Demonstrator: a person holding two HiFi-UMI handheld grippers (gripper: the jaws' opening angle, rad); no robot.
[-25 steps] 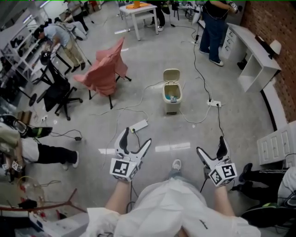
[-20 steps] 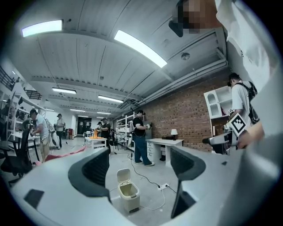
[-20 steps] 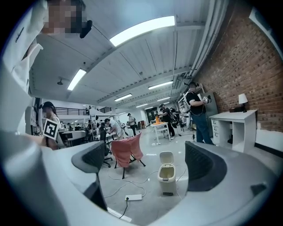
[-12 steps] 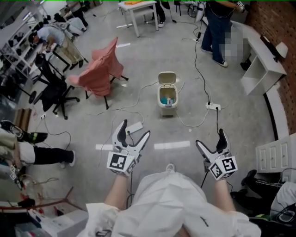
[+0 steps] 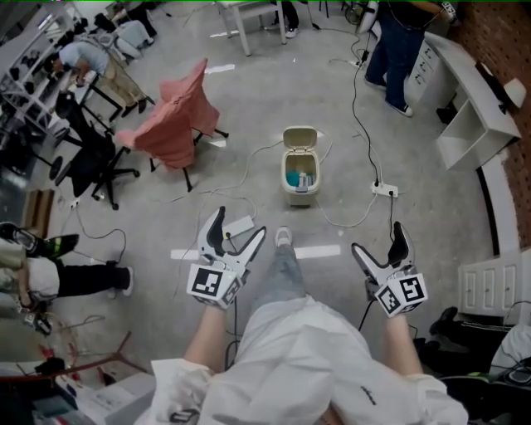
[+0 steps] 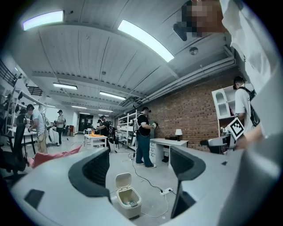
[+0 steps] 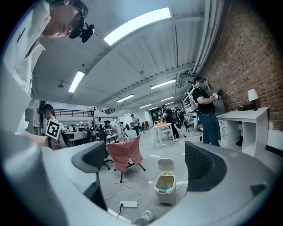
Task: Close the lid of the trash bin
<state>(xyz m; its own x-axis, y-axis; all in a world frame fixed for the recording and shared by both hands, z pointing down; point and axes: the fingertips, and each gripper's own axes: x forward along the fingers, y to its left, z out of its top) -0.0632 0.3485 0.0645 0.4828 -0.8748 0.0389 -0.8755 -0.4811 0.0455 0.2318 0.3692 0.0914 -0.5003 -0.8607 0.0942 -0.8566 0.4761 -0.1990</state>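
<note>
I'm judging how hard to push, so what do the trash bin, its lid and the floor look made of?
Trash bin: probably plastic, matte cream, smooth moulded walls, rounded corners. Lid: same look, standing open. Floor: seemingly polished concrete, mottled grey with faint sheen.

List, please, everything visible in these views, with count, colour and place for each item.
trash bin: one, cream, on the floor ahead; lid raised, something teal inside
chair: one, draped in pink cloth, left of the bin
office chair: one, black, far left
power strips: two, white, one near the left gripper, one right of the bin
cables: several, black and white, trailing over the floor
table: one, white, far end
desk: one, white, by the brick wall
people: several at the edges, one standing in jeans
left gripper: open, empty
right gripper: open, empty
own shoe: one, white, between the grippers
</note>
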